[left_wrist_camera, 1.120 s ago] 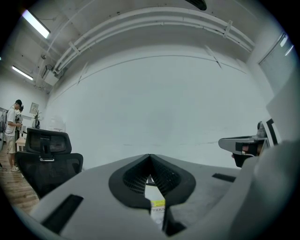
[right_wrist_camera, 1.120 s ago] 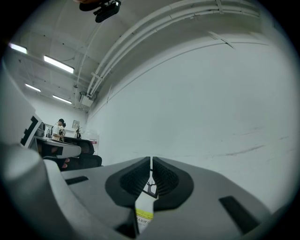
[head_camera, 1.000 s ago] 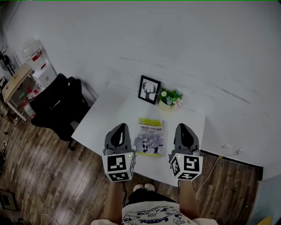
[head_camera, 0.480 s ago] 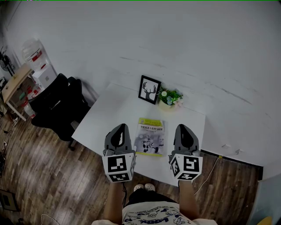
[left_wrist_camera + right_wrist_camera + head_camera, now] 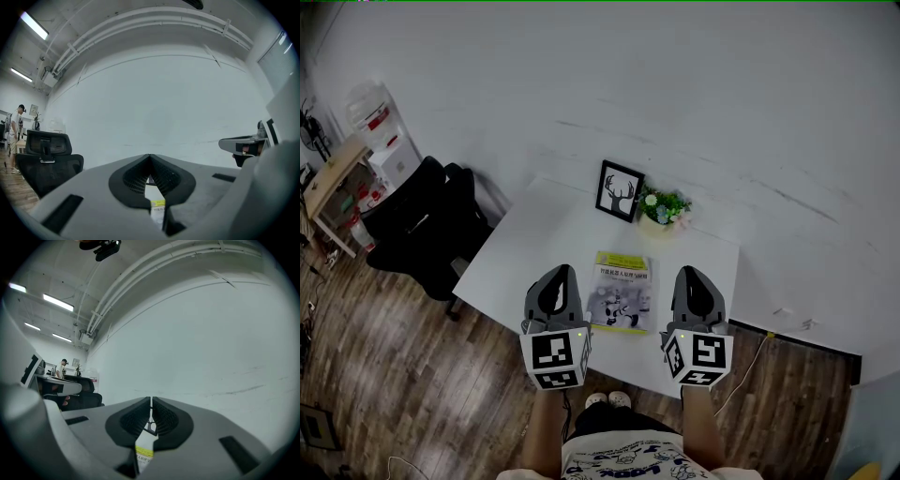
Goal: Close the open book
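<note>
A book with a yellow band across its illustrated cover lies shut and flat on the white table, between my two grippers. My left gripper hovers just left of it, level, jaws pressed together with nothing in them. My right gripper hangs just right of it, jaws likewise together and empty. Neither touches the book. In the left gripper view a sliver of the book shows below the closed jaw tips; the right gripper view shows the same under its tips.
A framed deer picture and a small potted plant stand at the table's far edge by the white wall. A black office chair sits left of the table, with a cluttered wooden desk beyond it.
</note>
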Tool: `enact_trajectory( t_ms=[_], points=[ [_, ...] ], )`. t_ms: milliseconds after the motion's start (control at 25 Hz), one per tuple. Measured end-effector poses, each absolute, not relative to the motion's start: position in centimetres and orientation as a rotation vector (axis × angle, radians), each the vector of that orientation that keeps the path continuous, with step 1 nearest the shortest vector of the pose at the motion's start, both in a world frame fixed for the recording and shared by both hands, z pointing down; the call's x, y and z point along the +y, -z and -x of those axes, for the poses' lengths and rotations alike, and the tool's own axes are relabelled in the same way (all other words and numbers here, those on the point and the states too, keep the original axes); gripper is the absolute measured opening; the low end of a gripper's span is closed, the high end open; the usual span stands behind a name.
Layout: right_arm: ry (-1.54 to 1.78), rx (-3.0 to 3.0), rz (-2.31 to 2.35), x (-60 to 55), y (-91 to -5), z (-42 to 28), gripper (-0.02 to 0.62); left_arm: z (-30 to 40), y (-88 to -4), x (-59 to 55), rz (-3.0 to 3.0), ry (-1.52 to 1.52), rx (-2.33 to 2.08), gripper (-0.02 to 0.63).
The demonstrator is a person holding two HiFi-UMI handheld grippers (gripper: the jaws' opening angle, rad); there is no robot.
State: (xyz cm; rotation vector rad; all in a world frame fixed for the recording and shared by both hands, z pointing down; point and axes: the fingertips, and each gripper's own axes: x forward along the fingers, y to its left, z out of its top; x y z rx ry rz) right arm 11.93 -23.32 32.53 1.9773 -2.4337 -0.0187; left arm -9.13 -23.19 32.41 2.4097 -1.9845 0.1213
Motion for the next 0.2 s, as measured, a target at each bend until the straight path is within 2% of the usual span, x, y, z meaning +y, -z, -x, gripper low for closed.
enact_trajectory(
  t_ms=[200],
  points=[
    [0.021,-2.434,-1.981,-23.34,-32.44,-11.96,0.035,9.2,-32.38,-23.27,-2.411,-0.122,-1.984,0.021]
  ],
)
